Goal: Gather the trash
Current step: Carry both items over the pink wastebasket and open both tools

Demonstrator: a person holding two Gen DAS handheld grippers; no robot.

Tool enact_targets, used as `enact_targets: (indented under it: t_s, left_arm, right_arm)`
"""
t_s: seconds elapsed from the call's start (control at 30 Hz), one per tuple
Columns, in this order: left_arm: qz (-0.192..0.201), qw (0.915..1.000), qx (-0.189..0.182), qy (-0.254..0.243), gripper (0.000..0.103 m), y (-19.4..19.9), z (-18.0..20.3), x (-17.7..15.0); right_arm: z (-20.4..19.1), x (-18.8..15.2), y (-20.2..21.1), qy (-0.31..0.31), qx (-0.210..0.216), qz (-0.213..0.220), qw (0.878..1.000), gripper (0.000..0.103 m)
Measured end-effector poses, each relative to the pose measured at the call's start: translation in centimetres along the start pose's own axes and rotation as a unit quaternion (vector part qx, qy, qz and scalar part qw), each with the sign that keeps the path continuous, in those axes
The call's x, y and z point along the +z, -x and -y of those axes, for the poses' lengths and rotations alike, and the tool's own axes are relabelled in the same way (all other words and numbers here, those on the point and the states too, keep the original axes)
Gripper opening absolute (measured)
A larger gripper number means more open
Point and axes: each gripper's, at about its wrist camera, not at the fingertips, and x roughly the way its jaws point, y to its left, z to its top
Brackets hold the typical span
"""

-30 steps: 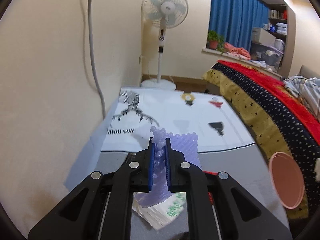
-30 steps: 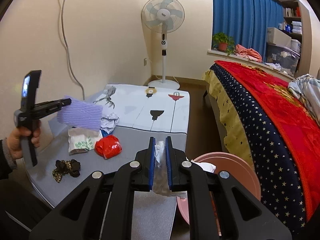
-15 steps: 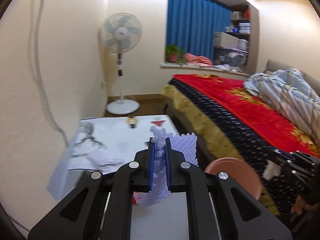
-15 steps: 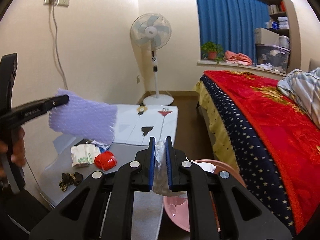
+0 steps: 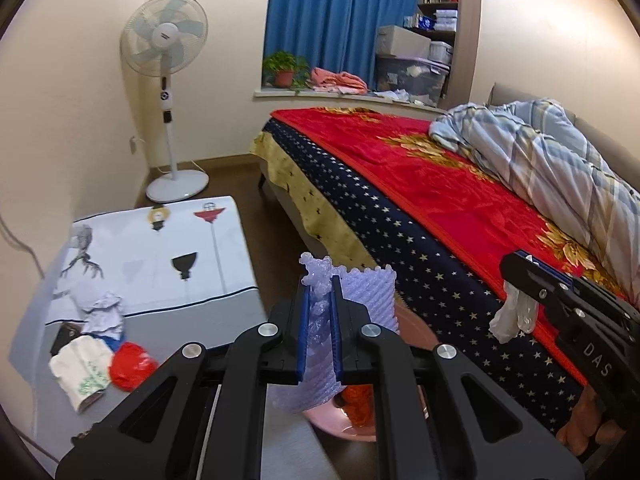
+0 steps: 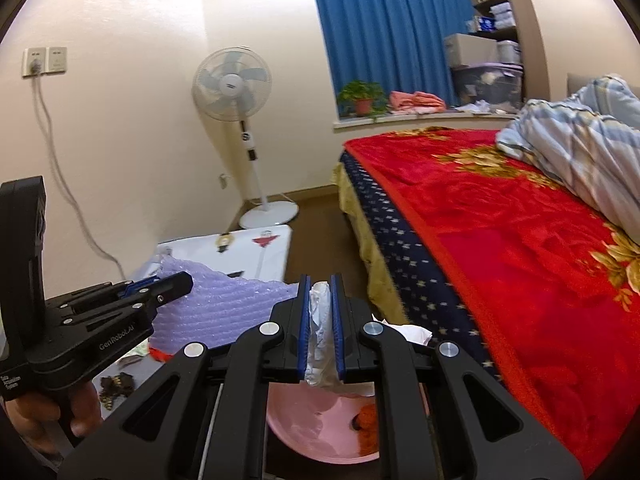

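Nearest in the left wrist view: left gripper (image 5: 319,300), jaws clamped on a lilac foam sheet (image 5: 370,300). Sheet pinched at one crumpled edge, its long axis running up and away along the jaws, a ragged end poking above the tips and the rest hanging down below them. Seen side-on from the right wrist view (image 6: 224,308): spread broad and roughly level from the jaws toward the right gripper.

Right gripper (image 6: 320,300) likewise shut, clamped on a crumpled white paper wad (image 6: 320,320). Wad standing upright between the blue pads, long axis vertical, top just above the tips, bottom trailing below. From the left wrist view the same wad (image 5: 514,314) dangling downward from that gripper (image 5: 524,272), held out over the bed's edge.

Directly under both grippers, on the floor: a pink basin (image 6: 320,428), with an orange-red lump (image 6: 368,424) inside toward its right side and a white scrap (image 6: 412,332) at the far rim.

Left of the basin, a low grey counter (image 5: 224,320) with a printed white cover over its far half. On it, near to far: a dark crumpled scrap (image 6: 116,384), a white printed bag (image 5: 82,368), a red plastic bag (image 5: 130,364) touching it, a small crumpled lilac-white paper (image 5: 106,312).

Beyond, a bed (image 5: 440,200) under a red and starred blanket, a striped quilt (image 5: 552,152) bunched at its head. Farther still, a standing fan (image 5: 168,40) by the wall, a potted plant (image 5: 285,68) on the sill, blue curtains (image 5: 340,20).
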Motion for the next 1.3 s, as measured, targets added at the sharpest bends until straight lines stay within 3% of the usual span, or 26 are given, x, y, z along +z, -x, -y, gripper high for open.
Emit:
enact_targets:
  t_s: [0.33, 0.77, 0.83, 0.87, 0.9, 0.93, 1.3]
  left_arm:
    - [-0.034, 0.9994, 0.008, -0.004, 0.009, -4.9, 1.7, -0.2]
    - [-0.063, 0.998, -0.001, 0.002, 0.01, -9.4, 0.8, -1.2]
    - [-0.064, 0.998, -0.001, 0.001, 0.01, -9.7, 0.7, -1.3]
    - [-0.064, 0.9979, 0.0, 0.002, 0.01, -9.8, 0.6, -1.2]
    - [-0.064, 0.9979, -0.002, 0.003, 0.01, -9.8, 0.5, -1.3]
    - [-0.064, 0.998, -0.002, 0.003, 0.01, -9.8, 0.5, -1.3]
    - [-0.073, 0.9973, -0.001, 0.0, 0.012, -10.4, 1.0, -1.5]
  right_arm:
    - [3.7, -0.7, -3.9, -0.022, -0.031, -0.037, 0.999, 0.011]
    - [4.0, -1.8, -8.2, -0.018, -0.036, -0.09, 0.995, 0.014]
    - [3.8, -2.1, -8.5, -0.017, -0.039, -0.094, 0.995, 0.019]
    - [3.8, -2.1, -8.7, -0.017, -0.04, -0.094, 0.995, 0.034]
    - [3.8, -2.1, -8.8, -0.018, -0.042, -0.093, 0.995, 0.057]
    - [3.7, -2.1, -8.7, -0.019, -0.044, -0.09, 0.995, 0.063]
    - [3.8, -0.9, -6.6, -0.007, -0.079, -0.045, 0.996, 0.068]
